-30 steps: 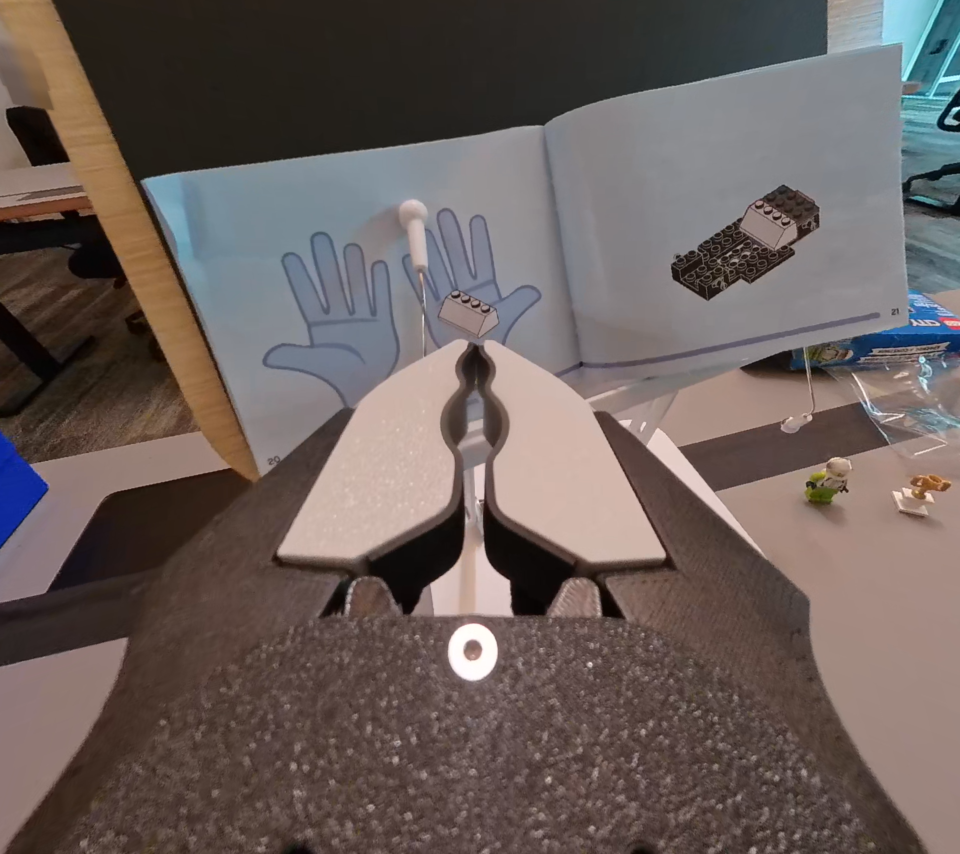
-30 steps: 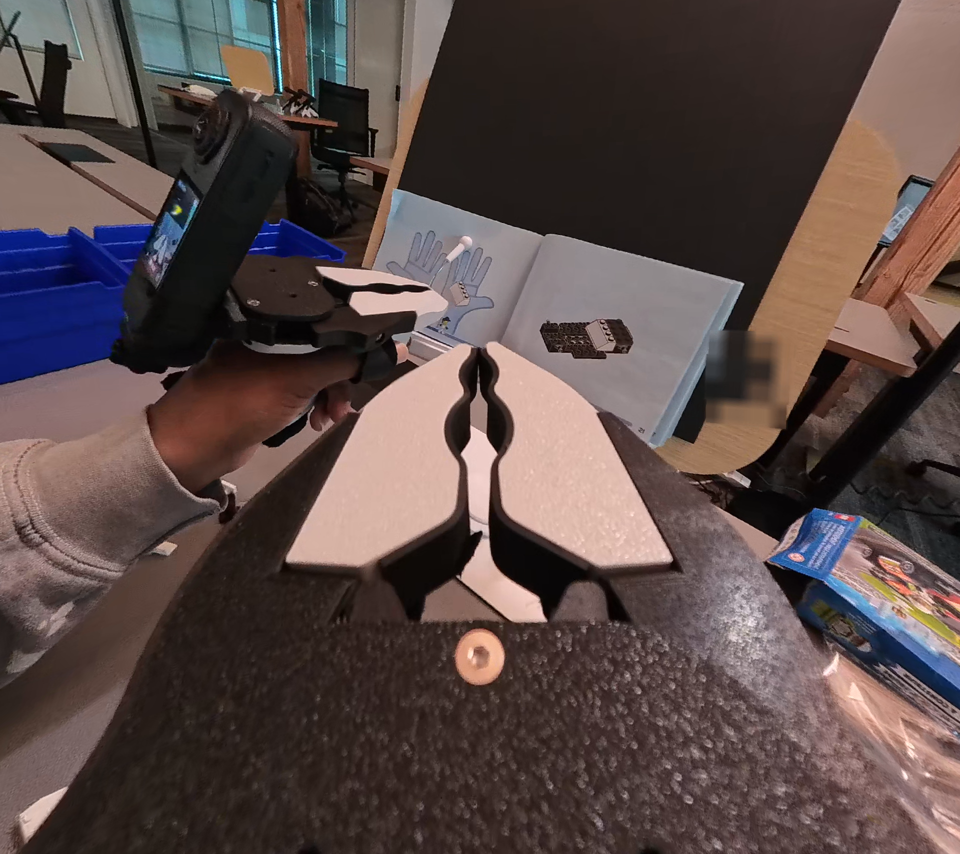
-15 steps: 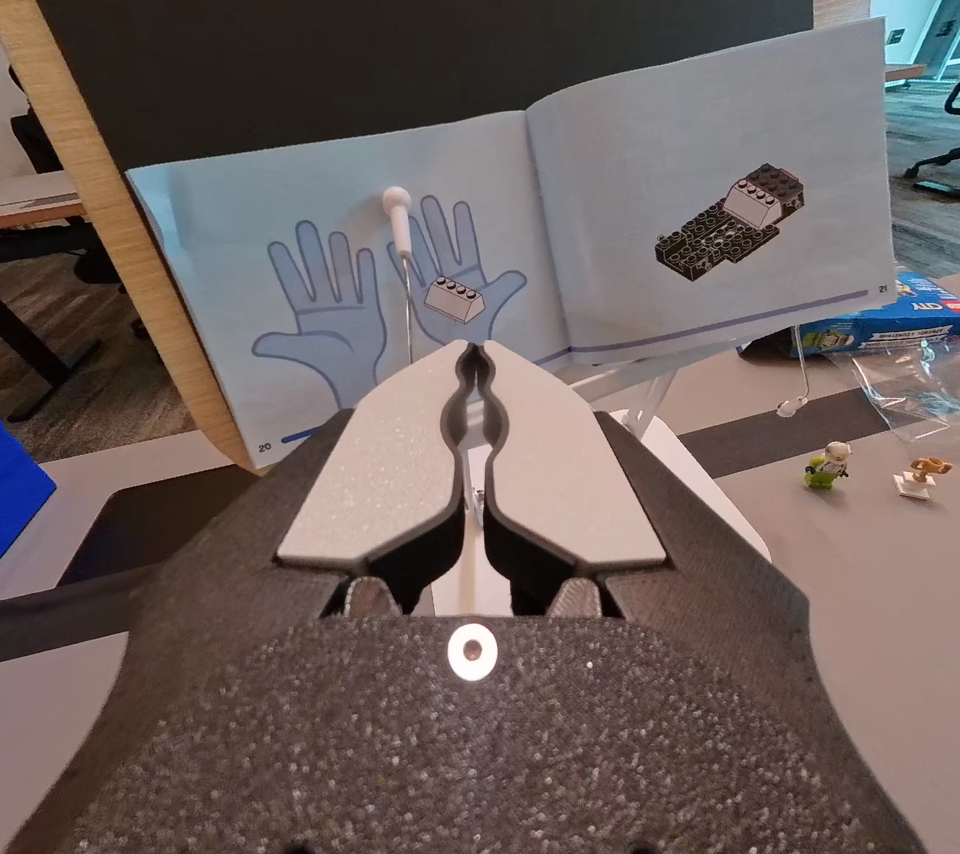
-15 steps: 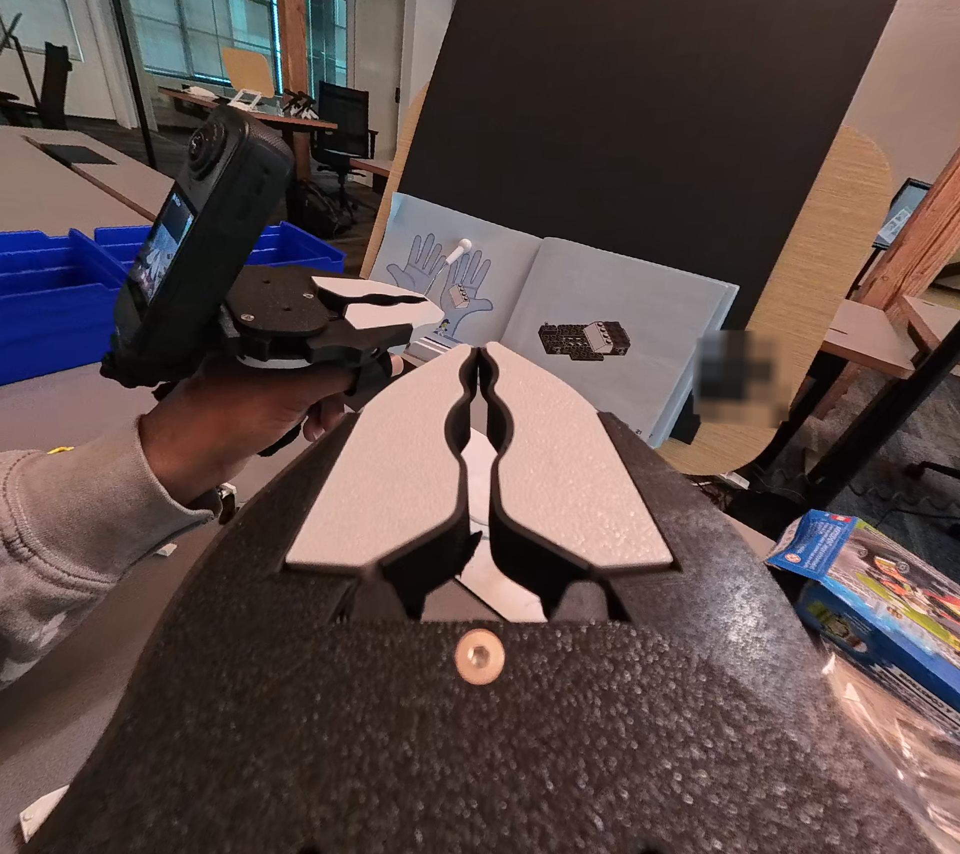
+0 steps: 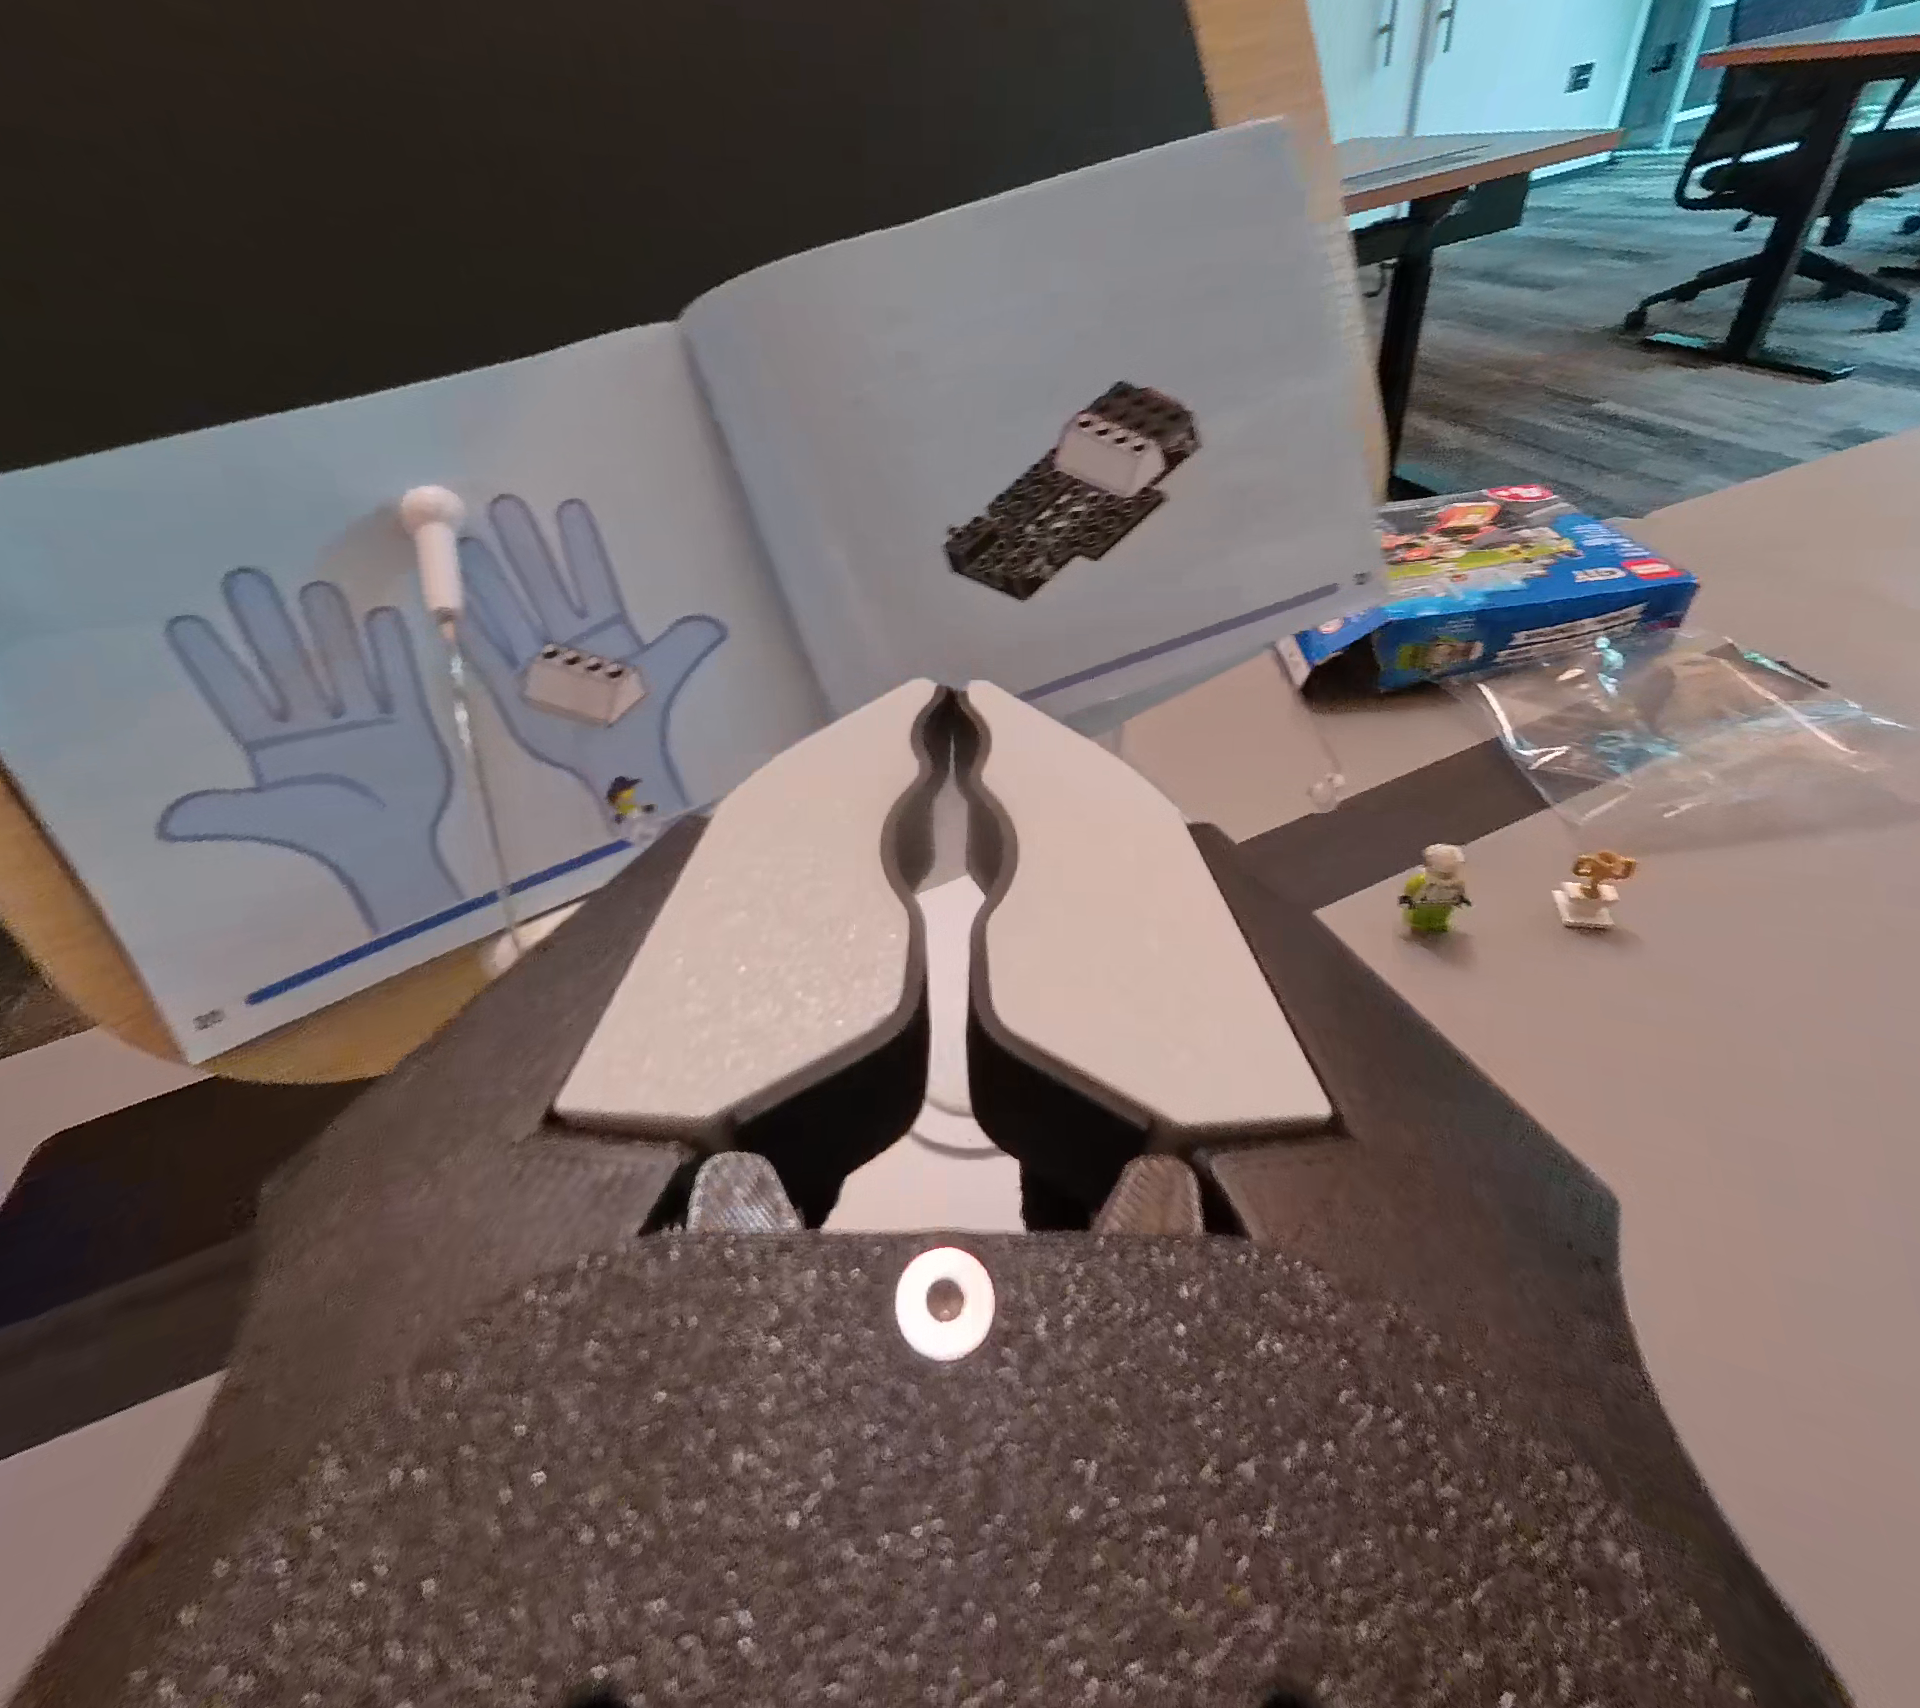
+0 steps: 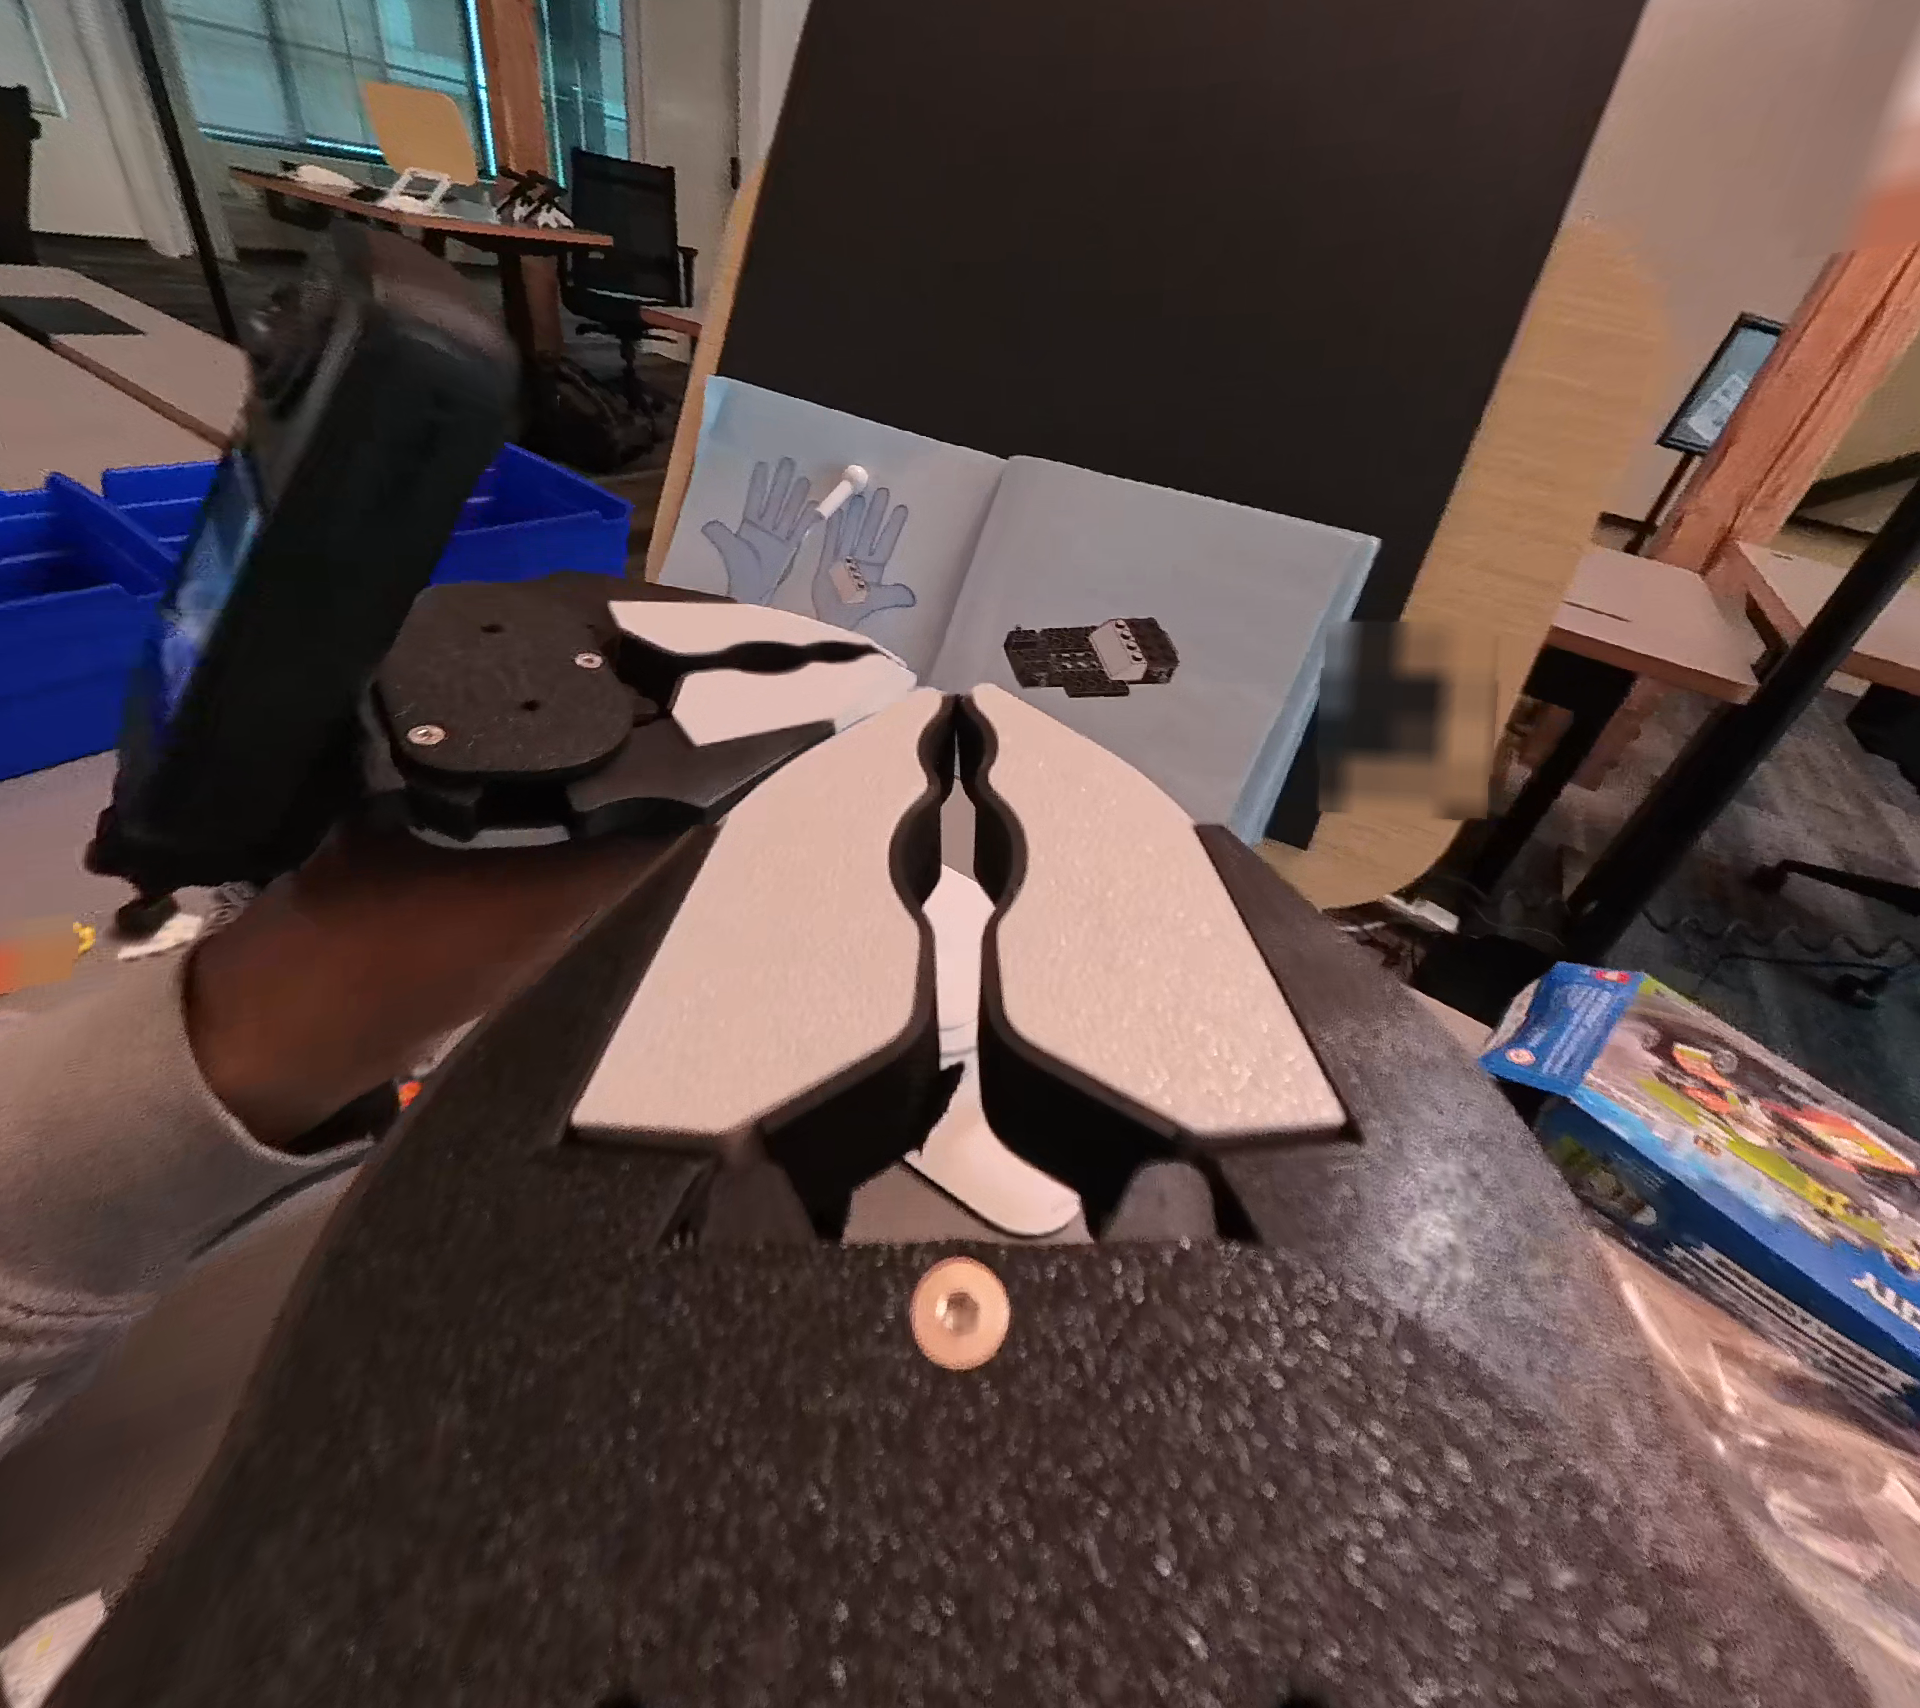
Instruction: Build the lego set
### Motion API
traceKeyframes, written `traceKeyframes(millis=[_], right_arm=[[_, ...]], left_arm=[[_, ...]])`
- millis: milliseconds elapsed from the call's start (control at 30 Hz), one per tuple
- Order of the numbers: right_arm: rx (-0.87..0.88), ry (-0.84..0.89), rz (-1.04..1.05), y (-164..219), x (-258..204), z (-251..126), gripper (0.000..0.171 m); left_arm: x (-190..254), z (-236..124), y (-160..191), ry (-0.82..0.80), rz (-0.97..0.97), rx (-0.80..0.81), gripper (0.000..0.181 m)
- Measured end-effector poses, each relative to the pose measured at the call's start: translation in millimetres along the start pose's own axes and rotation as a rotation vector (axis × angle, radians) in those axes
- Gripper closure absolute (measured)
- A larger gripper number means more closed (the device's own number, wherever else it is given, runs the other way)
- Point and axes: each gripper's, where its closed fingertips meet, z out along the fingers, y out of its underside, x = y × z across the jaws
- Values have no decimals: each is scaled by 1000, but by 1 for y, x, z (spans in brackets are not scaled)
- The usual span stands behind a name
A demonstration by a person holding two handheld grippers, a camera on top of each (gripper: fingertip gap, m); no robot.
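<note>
Both tools closed empty; only the left wrist view shows the green minifigure [image 5: 1435,900] on the table [image 5: 1714,1139].

Closed left hand-held gripper [image 5: 951,702], open instruction booklet [image 5: 727,598] behind, minifigure [image 5: 1436,889], blue box [image 5: 1496,609]

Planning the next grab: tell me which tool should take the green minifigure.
Left, probably: the green minifigure stands right of the shut, empty left tool; the right wrist view misses it.

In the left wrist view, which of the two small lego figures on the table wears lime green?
The left one, the lime-green minifigure, with a pale head. The small tan and white figure beside it on the right has no green.
</note>
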Motion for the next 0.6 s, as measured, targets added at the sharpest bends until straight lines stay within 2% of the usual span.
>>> traceKeyframes(millis=[333, 600], right_arm=[[0, 58, -5, -1, 19, -5, 171], [3, 91, -45, -4, 23, -9, 171]], left_arm=[[48, -20, -33, 102, 28, 80, 181], [54, -17, -34, 118, 22, 83, 181]])
